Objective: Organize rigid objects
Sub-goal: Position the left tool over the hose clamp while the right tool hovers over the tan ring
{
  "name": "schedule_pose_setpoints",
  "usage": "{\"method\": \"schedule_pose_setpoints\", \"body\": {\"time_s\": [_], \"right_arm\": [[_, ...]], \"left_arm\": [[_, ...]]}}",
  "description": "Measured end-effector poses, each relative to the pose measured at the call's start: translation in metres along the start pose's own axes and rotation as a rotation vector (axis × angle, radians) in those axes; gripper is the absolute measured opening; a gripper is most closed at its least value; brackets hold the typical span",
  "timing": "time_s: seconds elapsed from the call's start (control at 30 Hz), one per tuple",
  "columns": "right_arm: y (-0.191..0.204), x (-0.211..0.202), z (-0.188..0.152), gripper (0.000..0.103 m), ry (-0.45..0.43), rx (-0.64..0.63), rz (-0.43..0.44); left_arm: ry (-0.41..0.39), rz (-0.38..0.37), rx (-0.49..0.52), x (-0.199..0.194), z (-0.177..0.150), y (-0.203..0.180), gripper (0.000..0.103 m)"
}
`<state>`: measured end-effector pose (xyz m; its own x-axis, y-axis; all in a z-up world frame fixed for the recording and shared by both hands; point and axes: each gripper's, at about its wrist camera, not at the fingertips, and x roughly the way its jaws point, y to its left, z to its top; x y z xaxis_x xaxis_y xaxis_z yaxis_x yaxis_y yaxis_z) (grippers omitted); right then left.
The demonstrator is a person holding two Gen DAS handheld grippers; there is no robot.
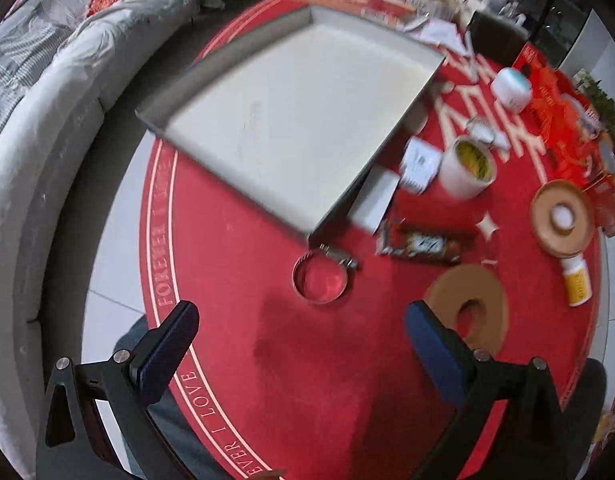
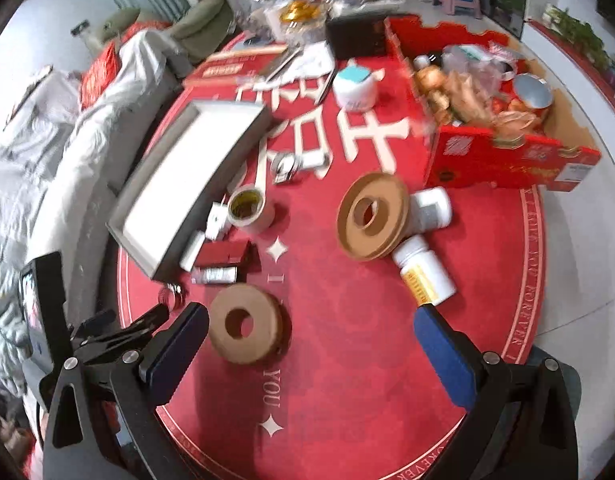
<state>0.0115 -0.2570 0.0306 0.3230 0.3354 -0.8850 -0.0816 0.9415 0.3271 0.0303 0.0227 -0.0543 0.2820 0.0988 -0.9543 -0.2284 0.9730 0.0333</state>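
Both grippers hang over a round red mat (image 1: 235, 280) with their fingers spread wide and nothing between them — the left gripper (image 1: 301, 344) above the mat's near edge, the right gripper (image 2: 311, 344) likewise.

The mat's border reads "FOREVER I LOVE"; in the right view "YOU" and "JOY FOREVER" also show, with large white characters near the middle.

A shallow grey tray (image 1: 179, 80) with a white floor sits at the mat's far left edge. A metal hose clamp (image 1: 319, 278) lies just beside its near corner.

A brown cardboard ring (image 2: 245, 324) lies close to the right gripper's left finger. A second ring (image 2: 373, 216) sits nearer the centre, touching a white bottle (image 2: 425, 276) with a yellow label, its print too blurred to read. A tape roll (image 2: 249, 210) lies beside the tray. A red box (image 2: 507, 156) of goods stands at the far right edge.
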Motion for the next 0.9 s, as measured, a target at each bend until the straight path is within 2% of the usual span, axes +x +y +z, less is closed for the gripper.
{"method": "schedule_pose_setpoints", "body": {"time_s": [0.27, 0.63, 0.9], "right_arm": [[-0.007, 0.044, -0.020, 0.103, 0.133, 0.031, -0.016], [0.006, 0.082, -0.019, 0.103, 0.202, 0.010, -0.057], [0.020, 0.115, -0.017, 0.103, 0.242, -0.039, -0.104]], "left_arm": [[0.044, 0.026, -0.030, 0.027, -0.002, 0.005, 0.103], [0.068, 0.051, -0.056, 0.042, 0.006, 0.008, 0.103], [0.076, 0.036, -0.072, 0.043, 0.007, 0.014, 0.103]]}}
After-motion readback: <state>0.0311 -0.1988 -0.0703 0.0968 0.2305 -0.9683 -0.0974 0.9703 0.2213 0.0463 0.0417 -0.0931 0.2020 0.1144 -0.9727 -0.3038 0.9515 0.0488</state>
